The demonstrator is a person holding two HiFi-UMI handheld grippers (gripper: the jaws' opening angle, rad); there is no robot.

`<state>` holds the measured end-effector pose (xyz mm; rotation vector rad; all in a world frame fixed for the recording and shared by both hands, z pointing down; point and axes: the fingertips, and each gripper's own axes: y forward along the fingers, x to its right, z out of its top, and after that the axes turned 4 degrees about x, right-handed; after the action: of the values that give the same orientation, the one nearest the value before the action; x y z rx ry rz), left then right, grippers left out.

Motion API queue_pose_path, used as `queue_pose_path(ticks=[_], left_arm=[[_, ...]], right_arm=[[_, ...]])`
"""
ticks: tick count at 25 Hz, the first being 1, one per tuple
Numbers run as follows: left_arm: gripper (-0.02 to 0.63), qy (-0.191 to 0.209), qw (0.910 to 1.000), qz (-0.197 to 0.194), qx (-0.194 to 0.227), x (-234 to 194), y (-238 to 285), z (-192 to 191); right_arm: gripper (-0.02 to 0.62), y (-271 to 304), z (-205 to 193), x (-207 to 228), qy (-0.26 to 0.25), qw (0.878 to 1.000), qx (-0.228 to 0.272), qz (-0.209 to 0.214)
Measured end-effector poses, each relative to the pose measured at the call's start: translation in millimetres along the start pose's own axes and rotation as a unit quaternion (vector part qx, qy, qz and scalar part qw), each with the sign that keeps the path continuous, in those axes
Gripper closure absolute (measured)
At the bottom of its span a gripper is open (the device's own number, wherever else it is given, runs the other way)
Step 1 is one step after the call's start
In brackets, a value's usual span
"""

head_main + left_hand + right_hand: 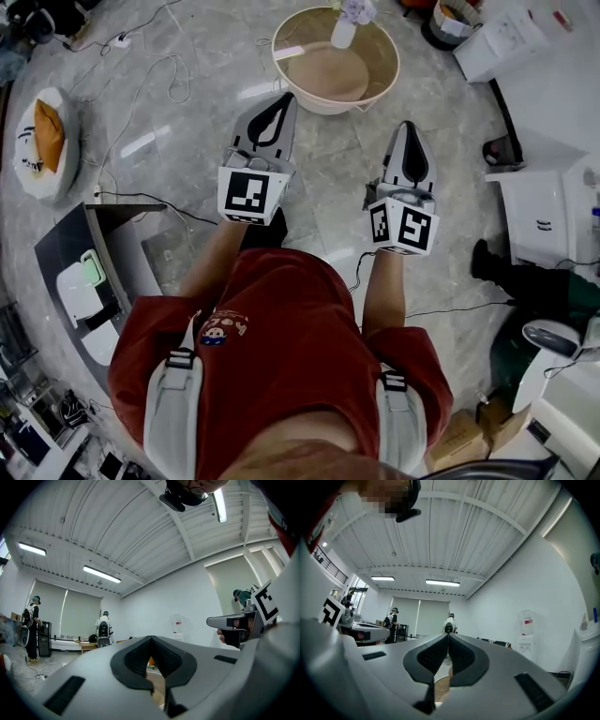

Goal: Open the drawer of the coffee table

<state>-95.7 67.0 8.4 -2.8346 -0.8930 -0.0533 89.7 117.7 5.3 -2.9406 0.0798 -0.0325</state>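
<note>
Red shirt (281, 328) nearest; left claw (284, 98), right claw (406, 125) pressed together — coffee table (323, 103) ahead.

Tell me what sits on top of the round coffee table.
A white vase holding pale flowers stands near the far rim of the round coffee table. The vase covers the spot beneath it.

Lab hall, marble floor (337, 178), loose cables (174, 84), strip lights (442, 582), water dispenser (527, 632)

Both forearms stretch forward at the centre of the frame. The left gripper (284, 97) and right gripper (407, 125) point level, side by side, their fingers pressed together.
</note>
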Motion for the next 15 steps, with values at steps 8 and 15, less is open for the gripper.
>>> queue_pose_path(ticks=[8, 15], left_arm=[[0.594, -0.016, 0.9998, -0.013, -0.002, -80.3, 75.7, -23.5], [0.594, -0.026, 0.9977, -0.050, -0.038, -66.9, 120.9, -49.0]], right_arm=[[0.574, 100.5, -24.1, -20.5, -0.012, 1.000, -0.022, -0.011], [0.574, 125.9, -50.8, 5.6, -0.002, 0.999, -0.033, -0.037]])
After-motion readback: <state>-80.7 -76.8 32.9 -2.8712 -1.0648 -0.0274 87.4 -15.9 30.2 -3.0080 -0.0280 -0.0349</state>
